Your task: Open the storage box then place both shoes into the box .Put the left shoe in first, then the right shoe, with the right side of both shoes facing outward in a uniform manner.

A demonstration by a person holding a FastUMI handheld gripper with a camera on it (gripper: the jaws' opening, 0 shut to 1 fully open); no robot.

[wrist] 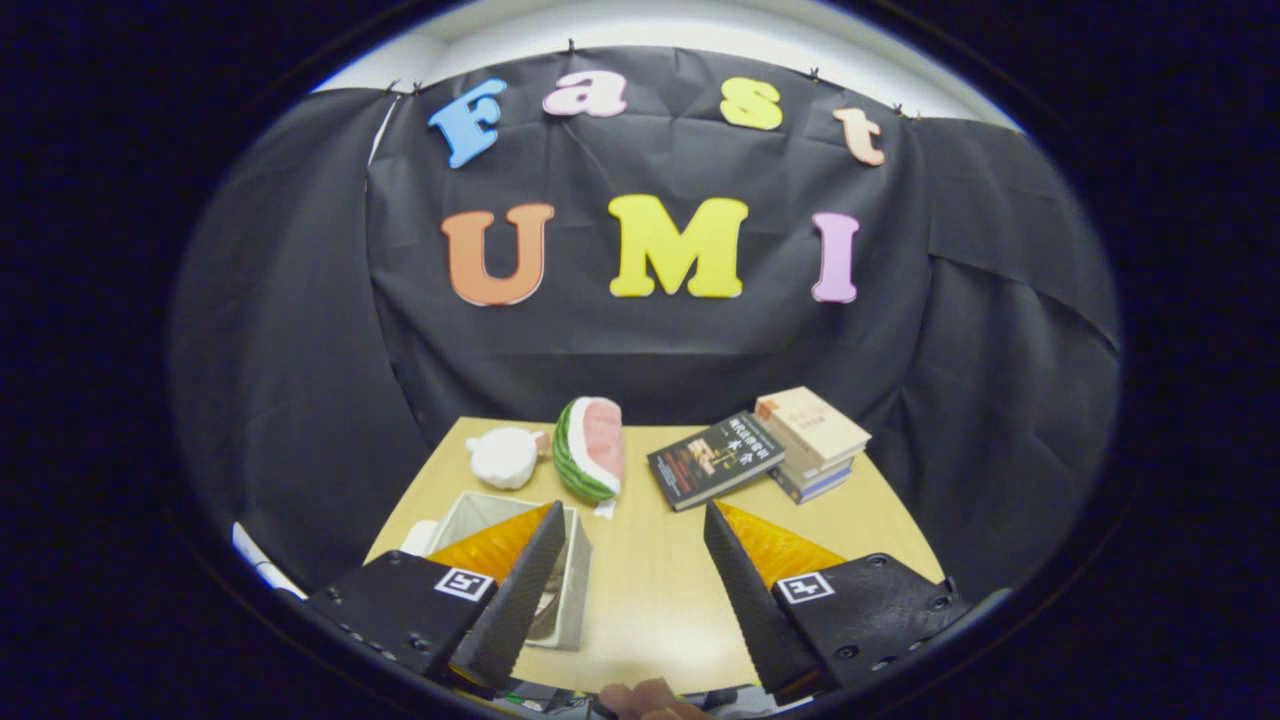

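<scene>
Backed by black cloth, the wooden worktop [650, 560] carries the storage box [575, 580] at its near-left edge behind the left finger, seemingly lidless; the gripper [630, 540] is held wide open, empty, and shoes must be found next.

Storage box [575, 585] interior partly hidden behind left finger [520, 590].

The gripper view rides on the gripper [635, 520] itself, looking forward along its two spread fingers [525, 580] and slightly down over a tan table [650, 590] toward the black cloth wall [650, 350] behind it. It sits close to the table's near edge, with a white box [575, 590] just at the left finger and books [760, 450] further off. The fisheye bends the edges, so the table's side limits are probably less curved than they look.
</scene>
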